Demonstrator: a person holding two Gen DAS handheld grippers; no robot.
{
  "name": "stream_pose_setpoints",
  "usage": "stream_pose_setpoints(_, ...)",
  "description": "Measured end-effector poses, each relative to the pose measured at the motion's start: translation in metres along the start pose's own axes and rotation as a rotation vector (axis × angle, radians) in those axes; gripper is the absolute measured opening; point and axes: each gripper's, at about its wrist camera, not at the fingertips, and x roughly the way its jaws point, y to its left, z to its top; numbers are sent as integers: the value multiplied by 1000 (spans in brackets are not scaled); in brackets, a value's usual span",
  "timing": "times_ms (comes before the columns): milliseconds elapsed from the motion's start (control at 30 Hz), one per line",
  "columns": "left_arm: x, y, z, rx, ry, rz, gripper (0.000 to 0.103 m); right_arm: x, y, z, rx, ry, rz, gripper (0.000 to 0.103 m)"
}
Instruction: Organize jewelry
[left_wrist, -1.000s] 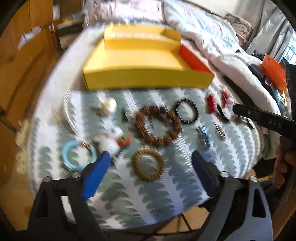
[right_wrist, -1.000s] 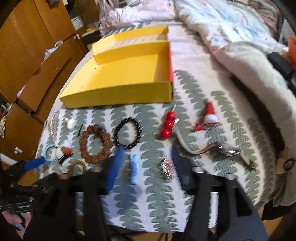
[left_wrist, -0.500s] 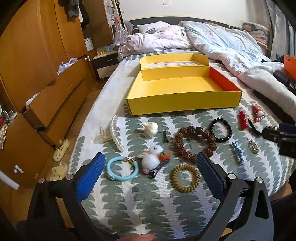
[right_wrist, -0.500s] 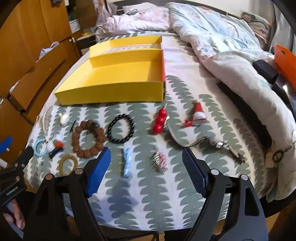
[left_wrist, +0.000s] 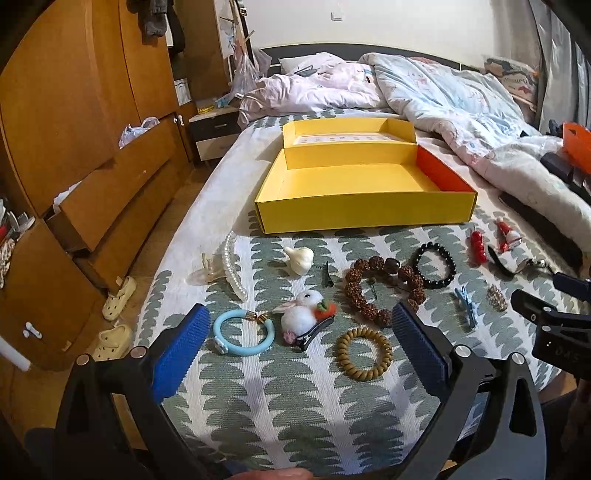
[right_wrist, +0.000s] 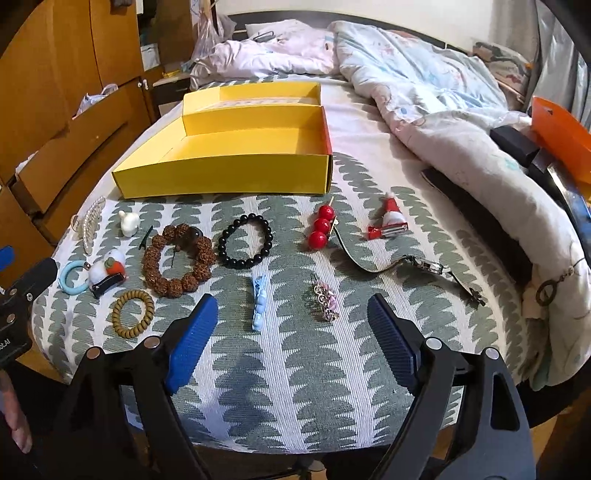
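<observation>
Jewelry lies spread on a green-patterned cloth (left_wrist: 295, 398) over the bed end. An open yellow box (left_wrist: 364, 216) stands behind it. My left gripper (left_wrist: 300, 314) hovers open above a light blue bangle (left_wrist: 243, 352), a white rabbit clip (left_wrist: 301, 317) and an olive coil tie (left_wrist: 341, 354), touching none. A brown bead bracelet (left_wrist: 354, 291) lies beyond. My right gripper (right_wrist: 291, 301) has its jaws opening with nothing between them, just short of a blue clip (right_wrist: 259, 299) and a pink-silver clip (right_wrist: 325, 295). Farther off are a black bead bracelet (right_wrist: 225, 243) and a red-bead pin (right_wrist: 320, 227).
A pearl clip (left_wrist: 231, 266) and a small white figure (left_wrist: 301, 258) lie left. A Santa clip (right_wrist: 391, 218) and a watch (right_wrist: 424, 264) lie right. A rumpled duvet (right_wrist: 443, 110) fills the bed's right side. Wooden drawers (left_wrist: 110, 199) stand left of the bed.
The left gripper's view has tilted up and steadied, now showing the box and room. The right gripper's jaws have spread wider, and it has shifted along the cloth's near edge.
</observation>
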Motion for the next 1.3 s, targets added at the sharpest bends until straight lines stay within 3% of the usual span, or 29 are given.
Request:
stream_pose_setpoints(233, 6, -3, -3, 0, 35, -16, 97, -3, -8, -3, 23, -6, -8, 85)
stream_pose_setpoints(1300, 5, 1, -5, -13, 46, 17, 97, -15, -31, -15, 101, -34, -30, 85)
